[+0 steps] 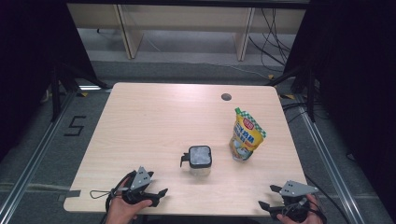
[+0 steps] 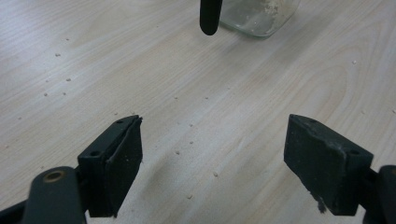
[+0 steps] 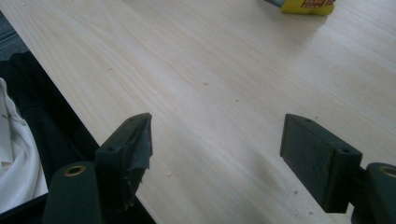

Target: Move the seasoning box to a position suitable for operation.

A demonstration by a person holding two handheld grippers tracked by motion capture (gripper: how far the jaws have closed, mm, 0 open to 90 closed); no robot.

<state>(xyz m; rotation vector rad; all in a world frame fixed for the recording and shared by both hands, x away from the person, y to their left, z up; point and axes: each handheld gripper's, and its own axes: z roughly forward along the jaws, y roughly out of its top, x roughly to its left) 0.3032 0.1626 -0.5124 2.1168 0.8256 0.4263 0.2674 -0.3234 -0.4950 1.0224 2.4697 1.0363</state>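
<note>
Both of your grippers sit at the near edge of the table (image 1: pixel 140 116), jaws spread apart and holding nothing: the left gripper (image 1: pixel 156 195) points toward the jar, the right gripper (image 1: pixel 268 197) hangs partly off the front edge. The jar (image 1: pixel 200 161), clear glass with a grey square lid (image 1: pixel 200 156) and a black clasp (image 1: pixel 184 160) sticking out on its left, stands near the middle, just ahead of your left gripper. The yellow pouch (image 1: pixel 246 135) stands upright just to the right of the jar, apart from it.

The glass will likely be slick, so a grip low on the body could slide or tip the jar. The clasp faces your left gripper; catch it with a jaw and you may spin the jar. The pouch looks top-heavy and soft; a nudge from your right gripper would probably topple it toward the jar. Loose crumbs (image 2: pixel 189 140) on the wood may let things skate.
</note>
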